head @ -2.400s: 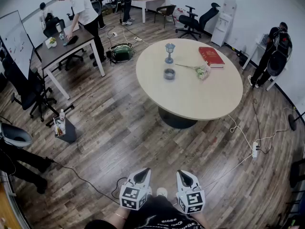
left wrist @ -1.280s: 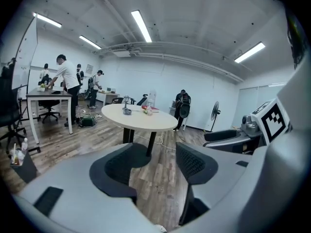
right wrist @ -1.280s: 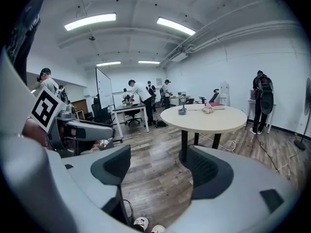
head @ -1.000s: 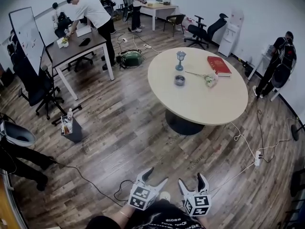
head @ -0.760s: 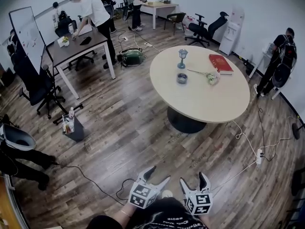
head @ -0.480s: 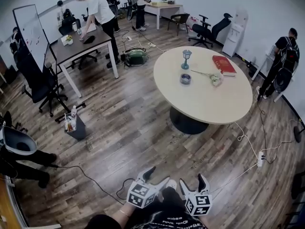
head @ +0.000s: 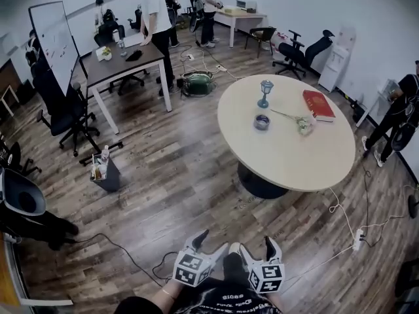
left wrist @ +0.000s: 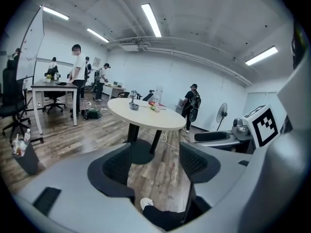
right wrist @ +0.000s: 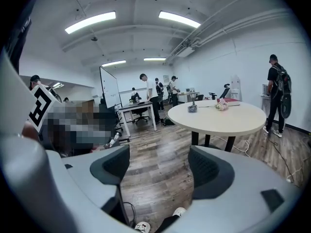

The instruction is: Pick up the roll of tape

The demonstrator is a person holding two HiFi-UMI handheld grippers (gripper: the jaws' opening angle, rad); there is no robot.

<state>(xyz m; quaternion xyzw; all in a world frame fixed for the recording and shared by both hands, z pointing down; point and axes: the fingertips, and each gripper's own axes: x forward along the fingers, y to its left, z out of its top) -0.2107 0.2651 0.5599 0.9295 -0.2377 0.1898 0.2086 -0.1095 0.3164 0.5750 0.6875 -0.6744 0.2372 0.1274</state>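
The roll of tape [head: 262,122] is a small grey ring lying flat on the round beige table [head: 288,165], far ahead of me. It also shows small on that table in the left gripper view, tape [left wrist: 134,107], and in the right gripper view, tape [right wrist: 192,108]. My left gripper [head: 209,244] and right gripper [head: 256,247] are held low, close to my body over the wooden floor, well short of the table. Both are open, with only floor between the jaws: left gripper [left wrist: 154,161], right gripper [right wrist: 155,166].
On the table also stand a blue goblet [head: 266,91], a red book [head: 318,104] and a flower stem [head: 298,122]. A desk [head: 124,61] with a person [head: 156,12] is at the back left, a bin [head: 107,173] at the left. Cables and a power strip [head: 357,239] lie at the right.
Both grippers, shut 2.4 s ago, have opened. The view has swung so that the table sits further right, and my leg now shows between the grippers.
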